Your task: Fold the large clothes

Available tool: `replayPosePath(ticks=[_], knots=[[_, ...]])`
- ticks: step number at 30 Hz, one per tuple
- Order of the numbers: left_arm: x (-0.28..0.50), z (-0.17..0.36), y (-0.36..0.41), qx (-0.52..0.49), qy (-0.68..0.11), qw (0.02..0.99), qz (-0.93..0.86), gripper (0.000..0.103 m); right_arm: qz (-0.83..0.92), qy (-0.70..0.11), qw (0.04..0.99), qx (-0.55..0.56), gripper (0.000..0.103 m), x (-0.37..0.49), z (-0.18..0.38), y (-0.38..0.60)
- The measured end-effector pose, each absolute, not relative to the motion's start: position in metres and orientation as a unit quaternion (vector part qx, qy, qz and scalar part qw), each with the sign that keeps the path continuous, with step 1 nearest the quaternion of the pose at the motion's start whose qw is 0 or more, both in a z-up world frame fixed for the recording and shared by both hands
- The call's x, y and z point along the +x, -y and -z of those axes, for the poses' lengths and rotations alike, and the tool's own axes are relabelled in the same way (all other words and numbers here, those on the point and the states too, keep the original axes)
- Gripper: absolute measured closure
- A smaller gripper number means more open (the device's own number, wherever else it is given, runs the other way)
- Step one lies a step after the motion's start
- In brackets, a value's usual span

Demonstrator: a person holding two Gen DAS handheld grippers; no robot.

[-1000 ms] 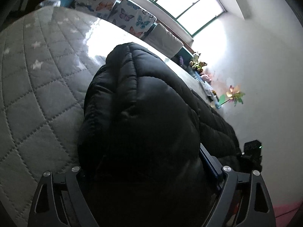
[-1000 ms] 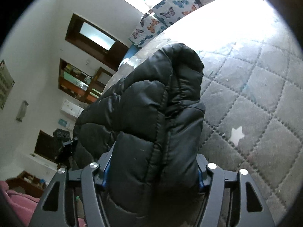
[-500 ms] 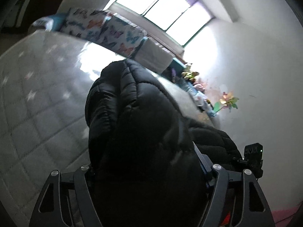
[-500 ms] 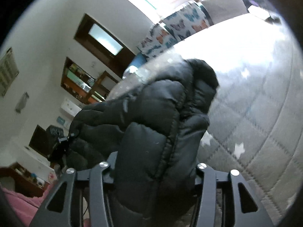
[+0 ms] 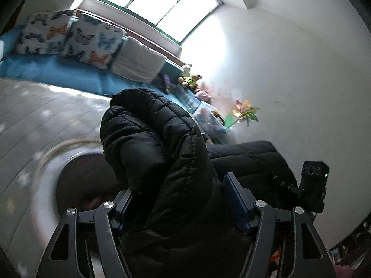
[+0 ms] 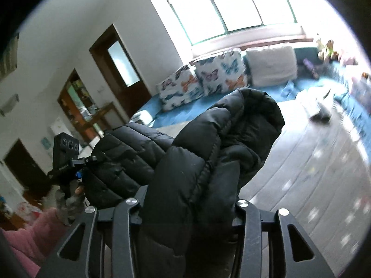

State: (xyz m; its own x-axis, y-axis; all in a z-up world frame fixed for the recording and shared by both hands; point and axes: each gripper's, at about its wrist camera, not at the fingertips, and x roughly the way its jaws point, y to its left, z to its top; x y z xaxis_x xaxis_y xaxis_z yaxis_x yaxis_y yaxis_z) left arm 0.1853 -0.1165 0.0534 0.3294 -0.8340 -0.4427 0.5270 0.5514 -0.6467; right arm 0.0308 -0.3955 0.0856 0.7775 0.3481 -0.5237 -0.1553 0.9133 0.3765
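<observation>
Sunlit window panes [image 6: 231, 7] glare at 12 o'clock above 2 butterfly cushions [image 6: 201, 81] on a blue bench, with a grey quilted mattress [image 6: 313, 162] spread out underneath. Raised off that mattress, the black puffer jacket [image 5: 157, 153] hangs bunched between both tools. Left gripper [image 5: 178, 203] is clenched on a thick fold of it, blue pads pressed into the padding. Right gripper [image 6: 185, 208] likewise grasps another fold (the hood end points toward 1 o'clock). Paper flowers [image 5: 245, 113] lean on the white wall at 2 o'clock.

black puffer jacket [image 5: 162, 153] lifted higher off quilted bed [image 5: 34, 120], views tilted upward
</observation>
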Motion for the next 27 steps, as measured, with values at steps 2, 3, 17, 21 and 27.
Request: replayPosePath(ticks=[2, 3, 17, 21, 27], knots=[[0.207, -0.055, 0.147, -0.195, -0.393, 0.786, 0.437, 0.032, -0.116, -0.293, 0.939, 0.141, 0.056, 0.039, -0.093, 0.406], [0.218, -0.056, 0.161, -0.203, -0.397, 0.778, 0.443, 0.032, -0.109, -0.284, 0.942, 0.143, 0.056, 0.043, -0.096, 0.414], [0.299, 0.017, 0.203, -0.169, -0.476, 0.788, 0.351, 0.031, -0.016, -0.339, 0.913, 0.227, 0.043, 0.092, -0.020, 0.512], [0.320, 0.051, 0.190, -0.149, -0.497, 0.791, 0.323, 0.025, 0.023, -0.373, 0.901, 0.220, 0.030, 0.097, -0.003, 0.527], [0.336, 0.077, 0.191, -0.109, -0.501, 0.805, 0.298, 0.000, 0.073, -0.415, 0.886, 0.195, 0.010, 0.105, 0.028, 0.541]])
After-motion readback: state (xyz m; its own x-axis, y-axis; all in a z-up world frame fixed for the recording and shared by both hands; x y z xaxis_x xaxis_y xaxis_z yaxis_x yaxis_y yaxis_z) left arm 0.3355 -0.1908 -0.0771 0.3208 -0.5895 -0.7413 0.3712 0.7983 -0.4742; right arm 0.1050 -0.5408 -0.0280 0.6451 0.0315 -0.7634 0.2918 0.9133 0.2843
